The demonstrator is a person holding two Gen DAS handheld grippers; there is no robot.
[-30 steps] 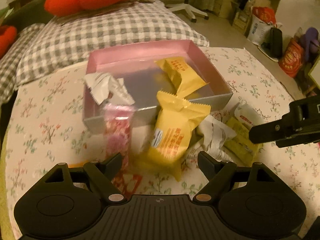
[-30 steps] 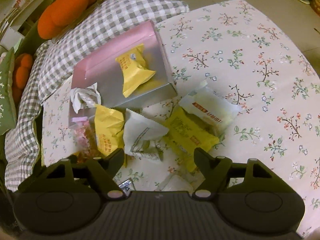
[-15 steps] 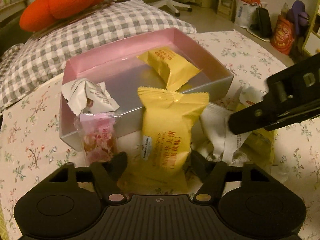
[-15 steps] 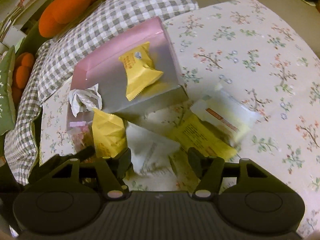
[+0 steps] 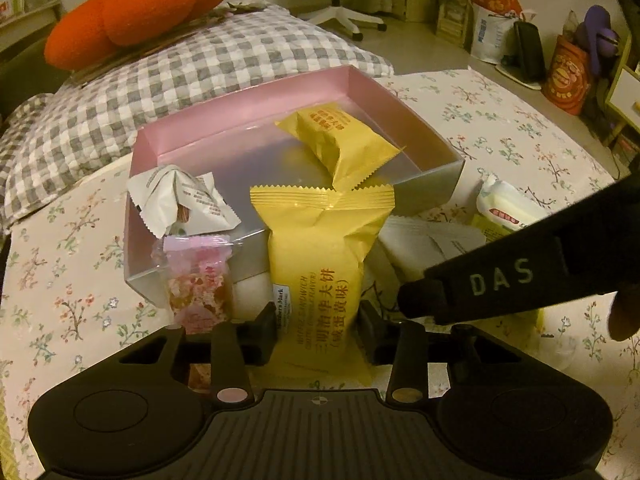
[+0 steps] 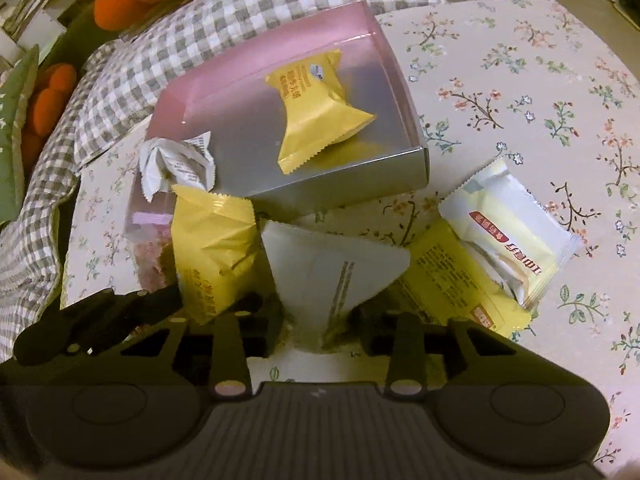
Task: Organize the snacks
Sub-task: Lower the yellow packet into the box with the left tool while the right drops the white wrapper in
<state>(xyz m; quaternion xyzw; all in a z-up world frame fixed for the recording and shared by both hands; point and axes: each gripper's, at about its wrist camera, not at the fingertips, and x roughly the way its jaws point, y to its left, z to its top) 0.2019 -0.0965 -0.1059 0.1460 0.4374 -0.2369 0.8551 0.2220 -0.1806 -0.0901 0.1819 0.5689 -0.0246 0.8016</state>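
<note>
My left gripper (image 5: 318,330) is shut on a yellow snack packet (image 5: 320,272) just in front of the pink box (image 5: 248,112). My right gripper (image 6: 320,326) is shut on a white snack packet (image 6: 328,272). The pink box (image 6: 280,40) holds another yellow packet (image 5: 340,144) (image 6: 316,112), and a crumpled white packet (image 5: 180,196) (image 6: 176,160) rests on its near left corner. A pink clear packet (image 5: 198,284) leans against the box's front. The right gripper's arm (image 5: 520,276) crosses the left wrist view at right.
A flat yellow packet (image 6: 452,276) and a pale cream packet (image 6: 508,236) lie on the floral cloth (image 6: 520,80) to the right. A checked pillow (image 5: 180,64) and orange cushion (image 5: 140,4) lie behind the box. Bags and a chair stand on the floor beyond.
Both grippers moved forward and closed: the left on the yellow packet, the right on the white packet. The right gripper came closer in the left wrist view.
</note>
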